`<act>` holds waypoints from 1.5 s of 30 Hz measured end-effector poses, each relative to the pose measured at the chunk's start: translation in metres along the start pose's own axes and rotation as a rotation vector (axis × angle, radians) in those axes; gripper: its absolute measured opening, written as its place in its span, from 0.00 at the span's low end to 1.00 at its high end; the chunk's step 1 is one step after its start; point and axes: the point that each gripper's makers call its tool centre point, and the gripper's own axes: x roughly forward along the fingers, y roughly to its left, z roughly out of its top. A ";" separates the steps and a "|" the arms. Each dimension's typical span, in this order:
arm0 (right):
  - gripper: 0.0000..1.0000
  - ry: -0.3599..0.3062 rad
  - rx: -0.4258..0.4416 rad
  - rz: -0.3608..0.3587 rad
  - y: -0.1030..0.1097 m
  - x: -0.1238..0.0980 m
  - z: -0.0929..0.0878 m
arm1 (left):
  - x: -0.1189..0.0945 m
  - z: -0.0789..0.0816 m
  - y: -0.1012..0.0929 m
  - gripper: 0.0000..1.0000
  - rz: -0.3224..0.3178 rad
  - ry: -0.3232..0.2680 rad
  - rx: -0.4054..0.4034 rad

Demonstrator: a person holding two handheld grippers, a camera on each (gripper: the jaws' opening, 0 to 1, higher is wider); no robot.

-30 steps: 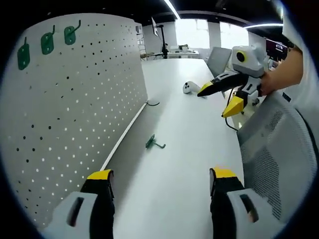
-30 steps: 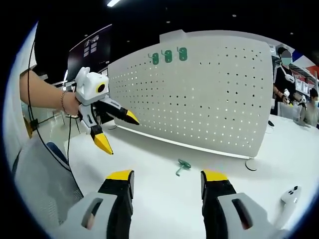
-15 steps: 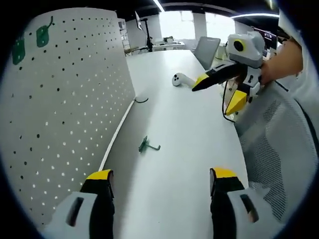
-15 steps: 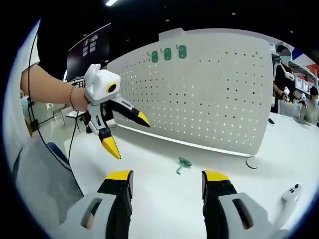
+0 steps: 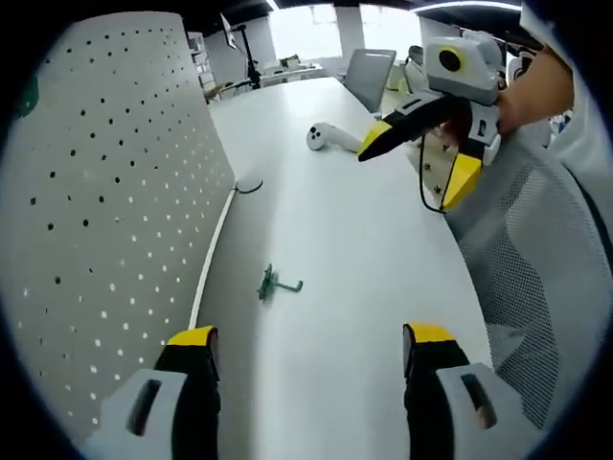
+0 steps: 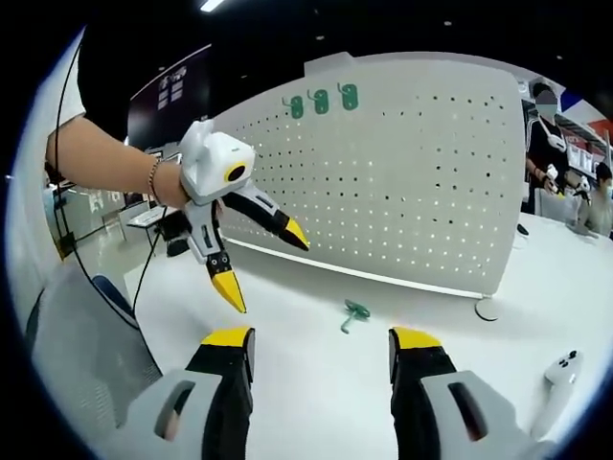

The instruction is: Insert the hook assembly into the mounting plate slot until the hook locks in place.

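A small green hook assembly [image 5: 272,285] [image 6: 351,313] lies flat on the white table, a little way out from the foot of the white pegboard mounting plate [image 5: 105,182] [image 6: 402,182]. Three green hooks [image 6: 322,101] hang near the plate's top edge. My left gripper [image 5: 311,350] is open and empty, low over the table with the hook ahead of it; it also appears from the left [image 6: 263,264], jaws spread, held by a hand. My right gripper [image 6: 321,347] is open and empty, the hook just beyond its tips; it also hovers at the upper right [image 5: 417,158].
A white handheld controller [image 5: 330,137] [image 6: 557,379] lies on the table past the hook. A mesh office chair [image 5: 536,287] stands by the table's edge. A thin cable [image 5: 251,185] runs at the plate's foot. People stand at the far right [image 6: 551,144].
The left gripper has moved forward and swung toward the table, so the plate's hanging hooks slid out of its view. The right gripper view has barely shifted. The hook assembly has not moved.
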 end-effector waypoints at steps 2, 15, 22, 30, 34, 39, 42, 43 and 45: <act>0.56 -0.001 0.006 0.000 0.000 0.000 0.000 | 0.003 -0.002 -0.001 0.81 -0.014 0.018 0.016; 0.56 0.000 0.020 -0.006 -0.002 -0.001 -0.002 | 0.017 0.001 0.004 0.81 -0.062 0.062 0.092; 0.55 0.003 0.025 -0.007 -0.002 0.000 -0.002 | 0.029 0.001 0.008 0.81 -0.085 0.080 0.130; 0.55 0.007 0.027 -0.007 -0.003 0.001 -0.004 | 0.044 -0.001 0.008 0.81 -0.128 0.117 0.187; 0.54 0.013 0.031 -0.007 -0.002 0.000 -0.005 | 0.050 -0.001 0.011 0.80 -0.138 0.131 0.200; 0.54 0.013 0.033 -0.005 -0.002 0.000 -0.005 | 0.058 0.001 0.016 0.80 -0.148 0.144 0.214; 0.54 0.011 0.032 -0.008 -0.003 0.000 -0.004 | 0.065 0.000 0.016 0.80 -0.161 0.160 0.229; 0.54 0.010 0.035 -0.009 -0.003 -0.001 -0.004 | 0.066 0.000 0.016 0.80 -0.165 0.162 0.233; 0.54 0.010 0.035 -0.013 -0.004 -0.001 -0.004 | 0.071 0.000 0.016 0.80 -0.173 0.168 0.253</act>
